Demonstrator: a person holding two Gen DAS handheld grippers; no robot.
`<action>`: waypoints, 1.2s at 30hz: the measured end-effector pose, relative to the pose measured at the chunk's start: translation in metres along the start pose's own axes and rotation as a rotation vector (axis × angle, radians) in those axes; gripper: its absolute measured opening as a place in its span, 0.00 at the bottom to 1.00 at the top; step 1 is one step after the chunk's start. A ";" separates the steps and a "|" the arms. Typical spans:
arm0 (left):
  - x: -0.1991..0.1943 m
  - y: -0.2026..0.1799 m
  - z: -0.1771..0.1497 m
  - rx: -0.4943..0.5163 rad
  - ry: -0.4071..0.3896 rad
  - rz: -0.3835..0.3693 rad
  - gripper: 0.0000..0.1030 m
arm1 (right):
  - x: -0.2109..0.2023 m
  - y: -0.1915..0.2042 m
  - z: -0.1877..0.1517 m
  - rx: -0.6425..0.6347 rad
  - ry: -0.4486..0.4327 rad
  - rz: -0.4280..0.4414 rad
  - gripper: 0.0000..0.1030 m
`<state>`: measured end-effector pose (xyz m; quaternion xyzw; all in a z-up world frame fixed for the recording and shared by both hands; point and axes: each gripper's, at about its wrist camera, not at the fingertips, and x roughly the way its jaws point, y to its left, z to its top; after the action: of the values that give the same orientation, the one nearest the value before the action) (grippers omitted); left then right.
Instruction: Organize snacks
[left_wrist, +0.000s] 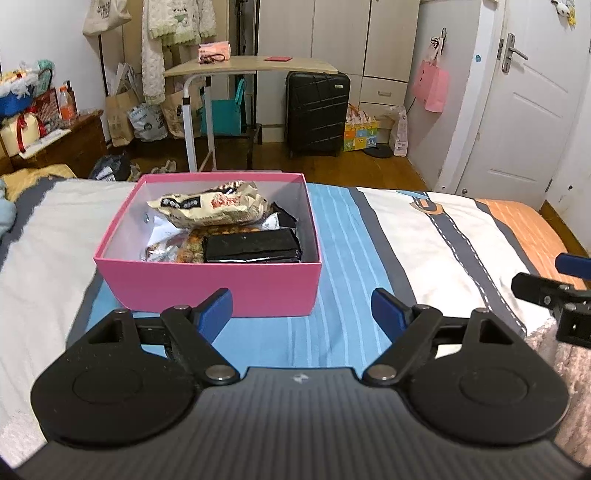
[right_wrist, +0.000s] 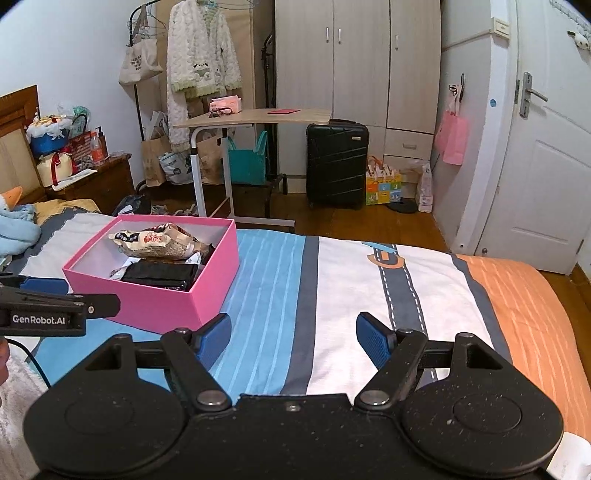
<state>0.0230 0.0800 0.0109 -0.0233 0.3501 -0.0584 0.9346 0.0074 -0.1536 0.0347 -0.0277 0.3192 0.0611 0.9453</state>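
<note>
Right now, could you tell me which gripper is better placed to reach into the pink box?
Probably the left gripper: the pink box sits just ahead of its open, empty jaws. From the right gripper, the box lies off to the left.

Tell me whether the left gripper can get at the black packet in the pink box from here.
Probably yes: the left gripper is open and empty, the box has no lid, and the black packet lies on top near its front wall.

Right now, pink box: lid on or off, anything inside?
Off and partly full. The pink box sits open-topped on the bed, no lid in view. A beige snack bag and a black packet lie inside.
</note>
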 end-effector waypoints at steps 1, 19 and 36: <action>0.001 -0.001 0.000 0.001 0.002 0.005 0.80 | 0.000 0.000 0.000 0.001 -0.001 -0.004 0.84; 0.001 -0.010 -0.005 0.036 -0.021 0.071 1.00 | 0.005 0.008 -0.003 0.004 0.012 -0.077 0.97; 0.002 -0.015 -0.009 0.039 -0.028 0.075 1.00 | 0.005 0.005 -0.004 0.026 0.012 -0.098 0.98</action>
<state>0.0171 0.0646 0.0047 0.0075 0.3362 -0.0298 0.9413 0.0082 -0.1482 0.0278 -0.0313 0.3237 0.0106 0.9456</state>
